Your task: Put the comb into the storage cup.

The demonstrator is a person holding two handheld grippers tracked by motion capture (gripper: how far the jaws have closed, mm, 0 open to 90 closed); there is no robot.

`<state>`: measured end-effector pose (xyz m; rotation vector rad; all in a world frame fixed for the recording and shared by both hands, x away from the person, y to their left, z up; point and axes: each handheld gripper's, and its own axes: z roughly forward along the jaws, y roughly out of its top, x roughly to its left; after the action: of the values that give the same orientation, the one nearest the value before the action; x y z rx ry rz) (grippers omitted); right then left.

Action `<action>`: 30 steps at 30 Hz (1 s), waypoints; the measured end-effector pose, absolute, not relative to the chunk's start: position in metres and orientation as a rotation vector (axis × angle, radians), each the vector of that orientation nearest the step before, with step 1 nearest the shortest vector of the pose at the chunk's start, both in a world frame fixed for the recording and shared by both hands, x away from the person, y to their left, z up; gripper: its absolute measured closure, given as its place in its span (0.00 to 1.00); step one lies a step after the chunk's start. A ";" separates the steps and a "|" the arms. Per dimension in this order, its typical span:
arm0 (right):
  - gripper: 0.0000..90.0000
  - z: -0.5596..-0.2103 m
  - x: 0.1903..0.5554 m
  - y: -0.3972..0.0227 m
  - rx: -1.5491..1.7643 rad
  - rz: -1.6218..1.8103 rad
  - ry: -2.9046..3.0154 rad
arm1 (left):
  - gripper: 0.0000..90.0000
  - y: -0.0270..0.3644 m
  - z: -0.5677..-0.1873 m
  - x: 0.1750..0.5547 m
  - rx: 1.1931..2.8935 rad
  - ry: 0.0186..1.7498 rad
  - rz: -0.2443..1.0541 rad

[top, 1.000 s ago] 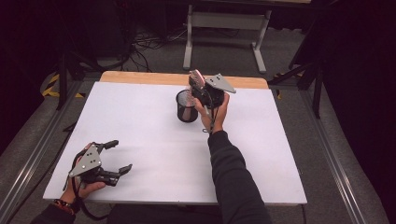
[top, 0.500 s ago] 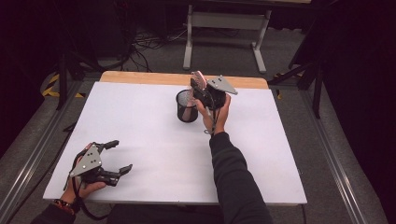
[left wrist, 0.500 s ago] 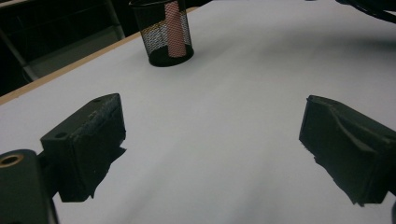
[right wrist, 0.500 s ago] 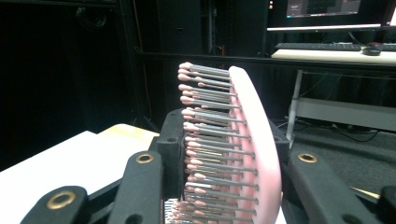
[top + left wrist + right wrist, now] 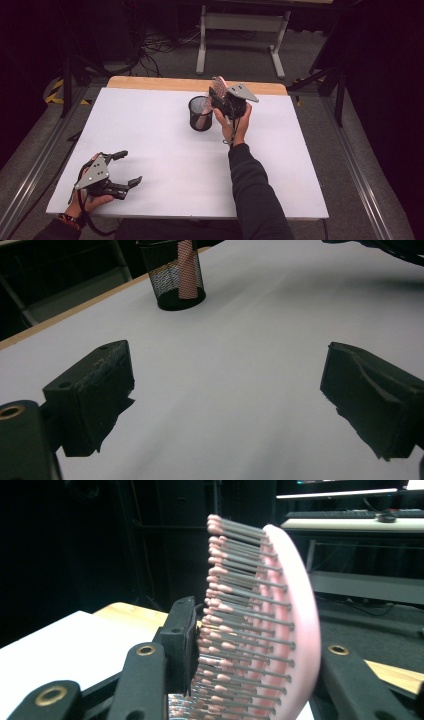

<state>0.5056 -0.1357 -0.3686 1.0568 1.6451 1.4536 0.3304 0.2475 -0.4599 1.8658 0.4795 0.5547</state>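
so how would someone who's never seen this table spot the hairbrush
Start at the white table and find the black mesh cup near its far edge. The pink hairbrush stands handle-down in that cup, its head between the right gripper's jaws. It's the one pink thing, with rows of pink-tipped bristles.

- The left hand-held gripper (image 5: pixel 125 167) sits low over the near left corner of the desk (image 5: pixel 165 150), gripped by a hand that enters from the bottom edge.
- Its two black jaws point toward the right and stand wide apart, with nothing between them.
- The right arm, in a dark sleeve, stretches forward across the middle of the desk, wrist bent upward.
- The right hand-held gripper (image 5: pixel 218 93) is raised at the far side, jaws pointing up and to the left.
- Its jaws have just been opening a little; a pink hairbrush (image 5: pixel 280 620) stands between them.
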 end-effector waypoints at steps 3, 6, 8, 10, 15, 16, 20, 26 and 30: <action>0.63 -0.371 0.505 -0.141 1.068 1.446 1.644 | 0.09 0.247 -0.460 0.330 1.870 0.480 0.560; 0.62 -0.373 0.505 -0.143 1.070 1.437 1.647 | 0.09 0.247 -0.460 0.331 1.871 0.482 0.559; 0.62 -0.374 0.505 -0.146 1.077 1.434 1.647 | 0.09 0.247 -0.460 0.331 1.873 0.485 0.559; 0.62 -0.375 0.505 -0.149 1.081 1.432 1.645 | 0.09 0.246 -0.460 0.330 1.874 0.485 0.552; 0.61 -0.375 0.505 -0.150 1.079 1.426 1.645 | 0.09 0.246 -0.460 0.331 1.877 0.486 0.562; 0.60 -0.374 0.505 -0.151 1.079 1.410 1.646 | 0.09 0.246 -0.461 0.331 1.877 0.487 0.560; 0.59 -0.374 0.505 -0.153 1.083 1.393 1.644 | 0.09 0.246 -0.461 0.331 1.881 0.490 0.564; 0.56 -0.373 0.504 -0.153 1.082 1.381 1.656 | 0.09 0.246 -0.460 0.331 1.882 0.489 0.566; 0.51 -0.373 0.503 -0.155 1.095 1.376 1.655 | 0.09 0.246 -0.460 0.331 1.881 0.490 0.567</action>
<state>0.5034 -0.1553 -0.3734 1.0945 1.6546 1.3763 0.3306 0.2463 -0.4603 1.8805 0.4898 0.5671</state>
